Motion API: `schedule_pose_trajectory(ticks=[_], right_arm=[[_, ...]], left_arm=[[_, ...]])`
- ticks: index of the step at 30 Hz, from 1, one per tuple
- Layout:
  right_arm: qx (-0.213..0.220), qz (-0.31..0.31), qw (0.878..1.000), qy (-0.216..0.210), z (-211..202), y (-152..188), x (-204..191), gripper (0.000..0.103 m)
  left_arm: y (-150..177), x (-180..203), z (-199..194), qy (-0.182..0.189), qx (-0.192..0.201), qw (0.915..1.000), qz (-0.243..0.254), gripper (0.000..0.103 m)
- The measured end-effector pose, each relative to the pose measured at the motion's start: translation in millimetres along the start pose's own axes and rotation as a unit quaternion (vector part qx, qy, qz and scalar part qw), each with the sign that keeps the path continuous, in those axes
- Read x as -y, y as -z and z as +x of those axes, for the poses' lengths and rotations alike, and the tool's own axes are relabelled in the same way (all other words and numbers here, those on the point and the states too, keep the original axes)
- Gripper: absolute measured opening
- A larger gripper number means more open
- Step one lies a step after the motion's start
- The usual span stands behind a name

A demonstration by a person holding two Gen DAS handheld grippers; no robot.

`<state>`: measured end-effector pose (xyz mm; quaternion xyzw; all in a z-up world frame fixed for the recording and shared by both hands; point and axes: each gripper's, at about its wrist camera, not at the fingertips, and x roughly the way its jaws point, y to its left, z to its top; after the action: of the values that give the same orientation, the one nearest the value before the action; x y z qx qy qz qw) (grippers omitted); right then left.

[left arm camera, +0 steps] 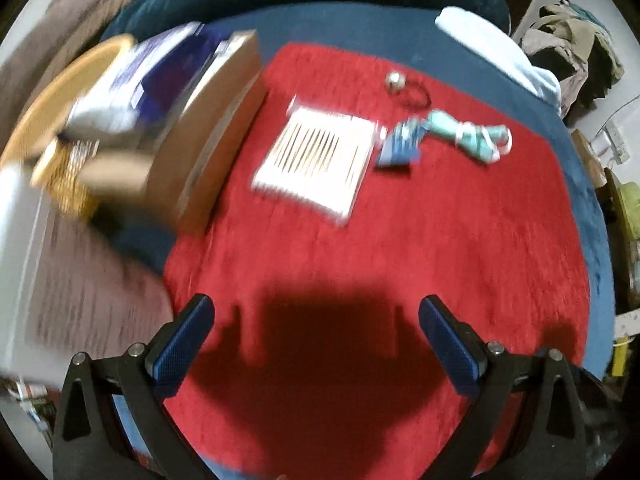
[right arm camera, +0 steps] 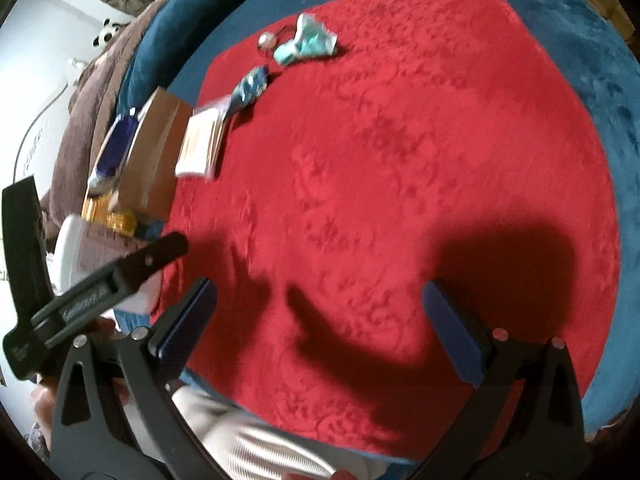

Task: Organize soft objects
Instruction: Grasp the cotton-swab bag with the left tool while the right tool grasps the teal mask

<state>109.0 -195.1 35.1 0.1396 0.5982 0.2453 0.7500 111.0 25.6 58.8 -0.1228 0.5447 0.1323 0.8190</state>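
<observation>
A red cloth (left arm camera: 400,248) (right arm camera: 400,160) covers a blue bed. On its far side lie a folded white striped cloth (left arm camera: 316,158) (right arm camera: 202,146), a small blue patterned piece (left arm camera: 400,144) (right arm camera: 250,88) and a crumpled teal and white piece (left arm camera: 468,136) (right arm camera: 308,42). A small silver ball on a ring (left arm camera: 394,80) (right arm camera: 266,39) lies behind them. My left gripper (left arm camera: 316,320) hangs open above the near red cloth, nothing between its fingers. My right gripper (right arm camera: 320,304) is open too, over the red cloth, well short of the soft pieces.
A brown cardboard box (left arm camera: 208,132) (right arm camera: 154,160) stands at the red cloth's left edge, holding purple packaging (left arm camera: 172,68). A wicker basket (left arm camera: 60,128) sits beside it. The left gripper's black body (right arm camera: 92,280) shows at the left of the right wrist view. Clothes (left arm camera: 572,40) pile at the far right.
</observation>
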Motion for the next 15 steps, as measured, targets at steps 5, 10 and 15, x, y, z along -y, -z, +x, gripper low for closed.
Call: schedule_pose_trajectory(ticks=[5,10,15], right_arm=[[0.025,-0.004,1.0,-0.002,-8.4,-15.1,4.8,0.103],[0.037,-0.011,0.999,-0.011,-12.3,-22.1,9.3,0.103],[0.036,-0.014,0.999,-0.015,-6.7,-27.3,13.5,0.103]], left_arm=[[-35.0,14.2,22.9,-0.028,0.035,0.9987,0.025,0.102],[-56.9,14.8,48.5,-0.04,0.037,0.9981,0.028,0.102],[-65.3,11.2,66.9,-0.041,0.033,0.998,0.036,0.102]])
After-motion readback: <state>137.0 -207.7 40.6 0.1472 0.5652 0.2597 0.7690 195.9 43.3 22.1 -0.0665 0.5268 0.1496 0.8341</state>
